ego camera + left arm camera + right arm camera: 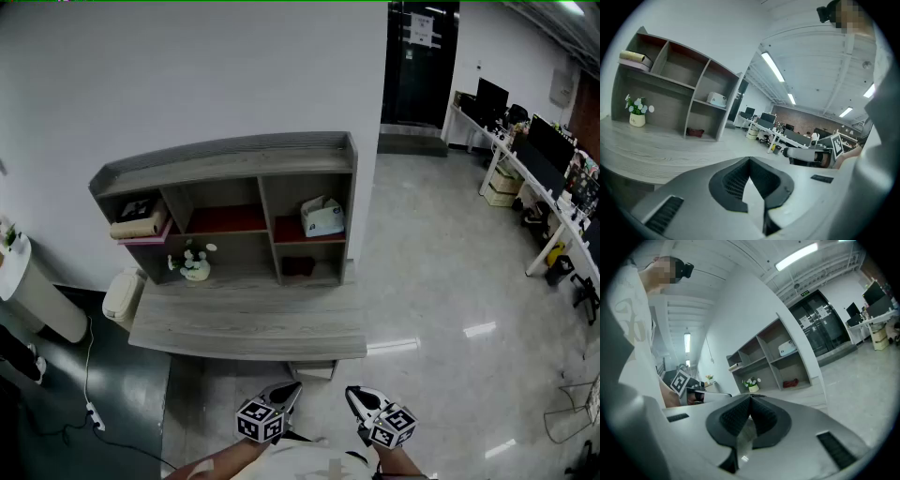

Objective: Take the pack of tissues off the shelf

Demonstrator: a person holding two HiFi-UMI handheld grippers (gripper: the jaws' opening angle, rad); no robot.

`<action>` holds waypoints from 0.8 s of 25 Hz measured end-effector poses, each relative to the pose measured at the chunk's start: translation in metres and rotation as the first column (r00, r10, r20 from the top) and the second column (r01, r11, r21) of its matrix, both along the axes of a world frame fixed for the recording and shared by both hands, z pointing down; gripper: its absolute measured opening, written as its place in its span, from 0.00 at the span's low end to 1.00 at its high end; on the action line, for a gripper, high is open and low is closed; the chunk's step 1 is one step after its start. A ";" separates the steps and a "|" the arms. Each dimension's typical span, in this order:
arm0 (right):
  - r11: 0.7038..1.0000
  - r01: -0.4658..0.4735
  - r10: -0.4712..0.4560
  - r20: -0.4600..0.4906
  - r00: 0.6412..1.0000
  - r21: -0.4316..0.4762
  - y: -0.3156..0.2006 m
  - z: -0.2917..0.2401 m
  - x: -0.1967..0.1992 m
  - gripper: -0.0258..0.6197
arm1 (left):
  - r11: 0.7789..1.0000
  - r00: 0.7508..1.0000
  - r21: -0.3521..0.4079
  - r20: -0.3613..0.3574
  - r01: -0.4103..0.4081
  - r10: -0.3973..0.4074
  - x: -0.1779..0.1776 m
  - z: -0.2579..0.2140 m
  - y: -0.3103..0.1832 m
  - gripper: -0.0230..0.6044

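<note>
The pack of tissues (pixel 322 217), white with a blue print, sits in the upper right compartment of the grey shelf unit (pixel 225 155); it also shows as a small pale box in the left gripper view (pixel 716 98) and the right gripper view (pixel 787 348). My left gripper (pixel 292 388) and right gripper (pixel 353 394) hang side by side close to my body, well short of the desk and far from the pack. Both are shut with their tips together and nothing between them, as the left gripper view (pixel 750 159) and right gripper view (pixel 750 397) show.
A grey desk top (pixel 248 323) runs in front of the shelf. A small flower pot (pixel 194 267) stands in the lower left bay, a paper roll (pixel 137 228) upper left, a dark red item (pixel 298 267) lower right. A white bin (pixel 122 295) stands at the left. Office desks (pixel 544 187) line the right.
</note>
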State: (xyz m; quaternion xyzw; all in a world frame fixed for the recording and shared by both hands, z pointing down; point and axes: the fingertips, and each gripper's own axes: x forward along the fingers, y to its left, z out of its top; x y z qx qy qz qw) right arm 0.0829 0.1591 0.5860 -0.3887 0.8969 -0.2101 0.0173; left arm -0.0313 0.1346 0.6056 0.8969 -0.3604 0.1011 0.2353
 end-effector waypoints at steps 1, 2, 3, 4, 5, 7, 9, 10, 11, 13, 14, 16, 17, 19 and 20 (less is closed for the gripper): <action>1.000 -0.002 0.002 0.006 1.000 -0.001 0.003 0.000 0.000 0.04 | 1.000 1.000 -0.001 0.003 0.000 0.000 0.000 0.000 0.003 0.05; 1.000 -0.005 0.005 0.012 1.000 -0.002 0.006 0.001 0.000 0.04 | 1.000 1.000 -0.002 0.005 -0.001 0.001 0.000 0.001 0.006 0.05; 1.000 -0.007 0.007 0.017 1.000 -0.004 0.009 0.002 0.001 0.04 | 1.000 1.000 -0.003 0.008 -0.003 0.003 0.000 0.001 0.009 0.05; 1.000 -0.008 0.009 0.020 1.000 -0.006 0.013 0.003 0.001 0.04 | 1.000 1.000 -0.003 0.011 -0.005 0.005 0.001 0.001 0.012 0.05; 1.000 -0.009 0.010 0.022 1.000 -0.009 0.016 0.004 0.002 0.04 | 1.000 1.000 -0.003 0.013 -0.007 0.007 0.002 0.000 0.015 0.05; 1.000 -0.010 0.010 0.025 1.000 -0.011 0.019 0.005 0.002 0.04 | 1.000 1.000 -0.002 0.016 -0.007 0.007 0.003 0.000 0.017 0.05; 1.000 -0.012 0.013 0.028 1.000 -0.009 0.020 0.005 0.003 0.04 | 1.000 1.000 -0.001 0.019 -0.004 0.004 0.003 0.000 0.018 0.05; 1.000 -0.016 0.016 0.031 0.999 -0.008 0.021 0.005 0.004 0.04 | 1.000 1.000 0.000 0.018 -0.003 0.003 0.003 0.000 0.019 0.05; 1.000 -0.021 0.022 0.032 0.999 -0.008 0.021 0.005 0.005 0.04 | 1.000 1.000 0.002 0.017 -0.003 0.003 0.004 -0.001 0.019 0.05; 0.999 -0.034 0.034 0.034 0.999 -0.008 0.021 0.005 0.009 0.05 | 1.000 1.000 0.008 0.015 -0.003 0.003 0.006 -0.003 0.020 0.05; 0.999 -0.038 0.038 0.032 0.999 -0.008 0.021 0.004 0.010 0.05 | 1.000 1.000 0.011 0.015 -0.004 0.003 0.006 -0.004 0.019 0.05; 0.999 -0.044 0.044 0.030 0.999 -0.007 0.021 0.004 0.011 0.05 | 1.000 1.000 0.019 0.013 -0.002 0.002 0.006 -0.006 0.019 0.05; 0.999 -0.046 0.046 0.029 0.999 -0.007 0.022 0.004 0.011 0.05 | 1.000 1.000 0.023 0.011 -0.001 0.001 0.006 -0.008 0.019 0.05; 0.999 -0.050 0.050 0.029 0.998 -0.007 0.021 0.005 0.012 0.05 | 0.999 1.000 0.032 0.009 0.003 -0.003 0.006 -0.010 0.020 0.05; 0.999 -0.051 0.051 0.029 0.998 -0.007 0.021 0.005 0.013 0.05 | 0.999 1.000 0.035 0.009 0.004 -0.005 0.006 -0.010 0.020 0.05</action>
